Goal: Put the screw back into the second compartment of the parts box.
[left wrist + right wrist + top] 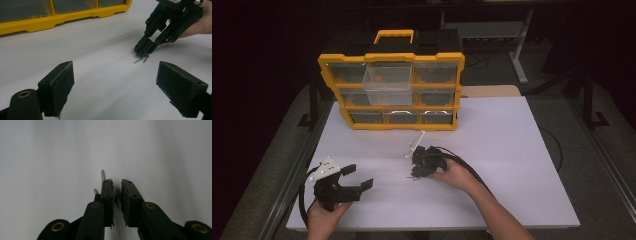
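1. The right gripper (418, 169) sits near the white table's (512, 165) middle, tips down on two small screws (141, 59). Its jaws stand nearly together; whether they pinch a screw is hard to judge, as one screw (102, 175) pokes out beside the left jaw.
2. The left gripper (357, 177), at seven o'clock on the table, has its jaws wide apart and holds nothing.
3. At twelve o'clock stands a yellow drawer organizer (392, 90), one clear drawer (387, 77) pulled out. No readable writing or brand is visible.
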Motion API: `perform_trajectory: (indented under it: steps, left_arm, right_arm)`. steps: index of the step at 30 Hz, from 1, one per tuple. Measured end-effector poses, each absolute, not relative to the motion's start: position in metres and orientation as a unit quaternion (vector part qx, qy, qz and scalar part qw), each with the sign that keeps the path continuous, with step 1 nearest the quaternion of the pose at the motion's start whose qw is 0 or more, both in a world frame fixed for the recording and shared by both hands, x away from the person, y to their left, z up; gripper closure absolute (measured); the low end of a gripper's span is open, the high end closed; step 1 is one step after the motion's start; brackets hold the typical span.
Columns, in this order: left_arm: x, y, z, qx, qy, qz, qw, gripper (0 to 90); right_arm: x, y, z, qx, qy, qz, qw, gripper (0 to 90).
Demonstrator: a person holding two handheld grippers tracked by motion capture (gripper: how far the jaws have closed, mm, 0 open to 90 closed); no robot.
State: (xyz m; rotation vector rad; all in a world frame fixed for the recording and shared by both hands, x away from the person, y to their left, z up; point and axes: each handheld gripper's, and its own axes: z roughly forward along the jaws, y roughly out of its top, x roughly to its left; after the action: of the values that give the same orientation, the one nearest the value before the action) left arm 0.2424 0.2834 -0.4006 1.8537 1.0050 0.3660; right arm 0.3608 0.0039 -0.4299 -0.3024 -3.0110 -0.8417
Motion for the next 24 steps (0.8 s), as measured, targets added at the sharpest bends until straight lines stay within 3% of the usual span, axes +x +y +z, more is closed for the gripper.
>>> perform_trajectory:
  steps: [7,11,16,24]
  left_arm:
    - [0.2424,0.2847,-0.4004,0.761,0.411,0.149,0.480,14.4]
    - [0.2419,0.2842,-0.4004,0.761,0.410,0.148,0.481,14.4]
    - [0.2417,0.2836,-0.4005,0.761,0.411,0.149,0.479,14.3]
    - [0.2415,0.2859,-0.4002,0.759,0.414,0.149,0.480,14.3]
  right_arm:
    - [0.3577,0.0054,-0.4295,-0.089,-0.962,-0.259,-0.013,79.8]
    - [0.3559,0.0074,-0.4289,-0.087,-0.964,-0.252,-0.018,86.2]
    - [0.3556,0.0078,-0.4287,-0.085,-0.964,-0.251,-0.019,87.2]
    - [0.3603,0.0061,-0.4286,-0.101,-0.962,-0.254,0.003,87.4]
